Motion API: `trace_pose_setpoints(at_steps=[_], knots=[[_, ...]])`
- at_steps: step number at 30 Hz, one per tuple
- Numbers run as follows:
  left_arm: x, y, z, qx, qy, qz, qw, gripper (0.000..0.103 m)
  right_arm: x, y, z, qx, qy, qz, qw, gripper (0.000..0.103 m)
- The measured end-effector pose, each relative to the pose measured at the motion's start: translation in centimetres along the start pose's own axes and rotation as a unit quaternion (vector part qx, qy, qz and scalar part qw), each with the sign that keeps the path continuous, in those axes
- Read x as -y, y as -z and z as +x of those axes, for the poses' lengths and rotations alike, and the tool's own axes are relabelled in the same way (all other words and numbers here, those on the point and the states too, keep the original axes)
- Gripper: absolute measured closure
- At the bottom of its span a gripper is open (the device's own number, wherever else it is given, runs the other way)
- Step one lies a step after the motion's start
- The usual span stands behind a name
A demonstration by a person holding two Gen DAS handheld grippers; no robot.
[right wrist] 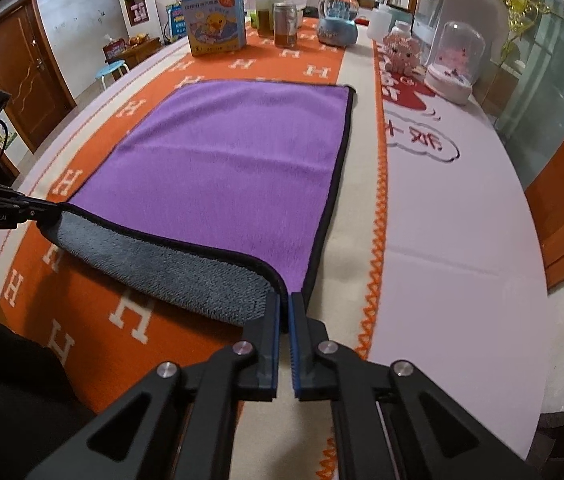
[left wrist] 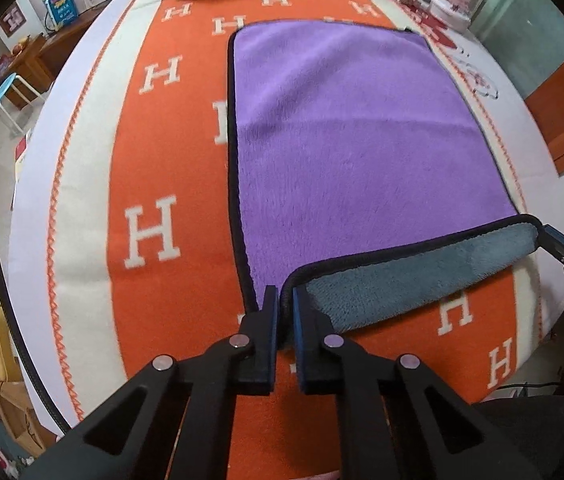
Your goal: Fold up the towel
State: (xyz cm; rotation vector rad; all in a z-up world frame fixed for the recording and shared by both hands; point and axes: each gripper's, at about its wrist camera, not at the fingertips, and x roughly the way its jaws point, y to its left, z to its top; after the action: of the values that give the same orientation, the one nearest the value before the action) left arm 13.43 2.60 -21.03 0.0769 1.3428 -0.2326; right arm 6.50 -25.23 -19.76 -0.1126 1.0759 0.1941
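A purple towel (left wrist: 345, 120) with a black hem and a grey underside lies flat on the orange H-patterned cloth; it also shows in the right wrist view (right wrist: 234, 168). Its near edge is lifted and curled over, grey side (left wrist: 393, 284) showing. My left gripper (left wrist: 285, 304) is shut on the towel's near left corner. My right gripper (right wrist: 285, 308) is shut on the near right corner. Each gripper shows at the edge of the other's view: the right gripper (left wrist: 557, 244) and the left gripper (right wrist: 38, 210). The far edge rests on the table.
At the table's far end stand a duck-print box (right wrist: 216, 20), jars (right wrist: 278, 16), a snow globe (right wrist: 337, 20), a pink toy (right wrist: 401, 54) and a glass dome (right wrist: 457, 64). White cloth with red writing (right wrist: 421, 140) lies to the right. A blue stool (left wrist: 6, 96) stands left of the table.
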Motion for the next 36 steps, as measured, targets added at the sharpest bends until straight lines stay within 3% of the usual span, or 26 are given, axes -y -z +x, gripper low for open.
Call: trace_pose_setpoints(at_steps=[7, 23, 29, 36], knots=[[-0.7, -2.6, -4.0, 0.029, 0.01, 0.003, 0.9995, 0.098, 0.5, -2.6, -2.4, 0.036, 0.002, 0.007, 0.999, 0.099], [-1.1, -11.7, -10.5, 0.146, 0.001, 0.026, 0.989, 0.098, 2.5, -11.5, -5.4, 0.142, 0.028, -0.007, 0.989, 0.099], [-1.5, -14.8, -9.8, 0.185, 0.0, 0.015, 0.9827, 0.099, 3.5, -14.6, -3.9, 0.174, 0.039, -0.013, 0.984, 0.099], [-2.6, -18.1, -5.8, 0.195, -0.008, -0.013, 0.9806, 0.099, 4.2, -17.0, -0.2, 0.187, 0.061, -0.025, 0.98, 0.099]])
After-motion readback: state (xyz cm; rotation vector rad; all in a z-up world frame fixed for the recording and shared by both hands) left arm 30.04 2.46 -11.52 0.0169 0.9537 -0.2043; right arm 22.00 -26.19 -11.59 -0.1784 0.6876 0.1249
